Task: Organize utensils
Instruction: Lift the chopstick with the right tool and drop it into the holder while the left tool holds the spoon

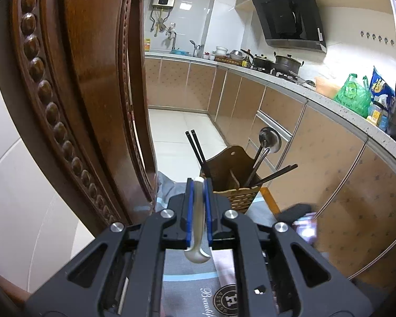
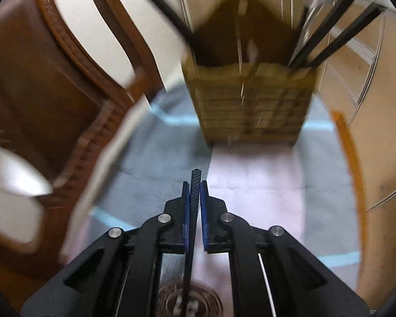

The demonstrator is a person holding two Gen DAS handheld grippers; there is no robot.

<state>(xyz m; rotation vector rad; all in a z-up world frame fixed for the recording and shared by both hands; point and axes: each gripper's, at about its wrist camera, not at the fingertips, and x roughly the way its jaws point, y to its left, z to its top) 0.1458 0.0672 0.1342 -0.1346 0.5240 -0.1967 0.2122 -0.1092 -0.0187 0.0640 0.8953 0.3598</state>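
A carved wooden chair [image 1: 74,84] stands left of the utensil holder [image 1: 233,182], which sits on a grey-and-pink cloth [image 2: 256,179]. Chopsticks [image 1: 196,149] and a ladle [image 1: 269,138] lean inside the holder. Before it, the left gripper [image 1: 198,185] clamps a metal spoon [image 1: 198,224]; the right gripper [image 2: 194,187] pinches one black chopstick [image 2: 194,206].

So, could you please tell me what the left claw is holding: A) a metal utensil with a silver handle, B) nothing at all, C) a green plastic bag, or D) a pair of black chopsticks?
A: the left claw is shut on a silver metal utensil handle between its blue pads, short of the wooden utensil holder.
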